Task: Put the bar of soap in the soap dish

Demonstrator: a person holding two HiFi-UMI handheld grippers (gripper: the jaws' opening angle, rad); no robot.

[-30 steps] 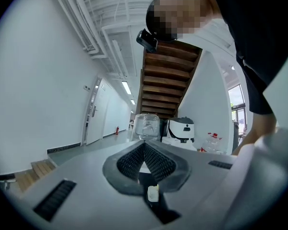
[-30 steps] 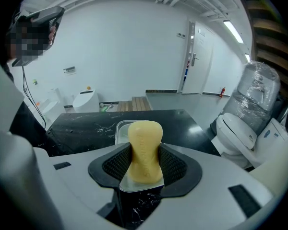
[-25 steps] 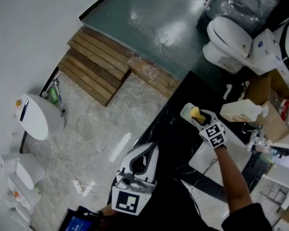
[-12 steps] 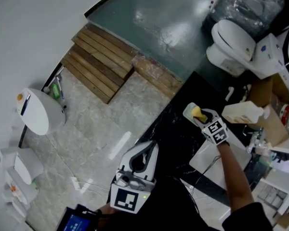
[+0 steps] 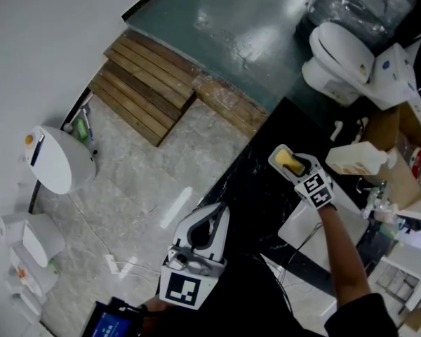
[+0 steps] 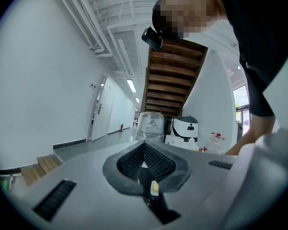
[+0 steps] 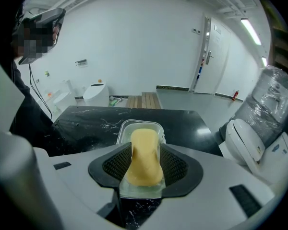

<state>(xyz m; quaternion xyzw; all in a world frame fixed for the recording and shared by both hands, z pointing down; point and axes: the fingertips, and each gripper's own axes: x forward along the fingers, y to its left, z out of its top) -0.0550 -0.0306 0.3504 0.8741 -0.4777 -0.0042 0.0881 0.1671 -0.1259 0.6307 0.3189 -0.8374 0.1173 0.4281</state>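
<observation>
Here, my right gripper (image 7: 145, 152) clamps the bar of soap (image 7: 144, 169) over the soap dish (image 7: 139, 125) on the black counter (image 7: 86, 119), mid-frame; my left gripper (image 6: 145, 153), at lower centre, is closed and empty.

R gripper (image 5: 300, 167) has come down since 1 s ago. Soap bar (image 5: 291, 161) was poking up over the soap dish (image 5: 278, 154); now lies flatter, low inside it, jaws clamped on its sides.
</observation>
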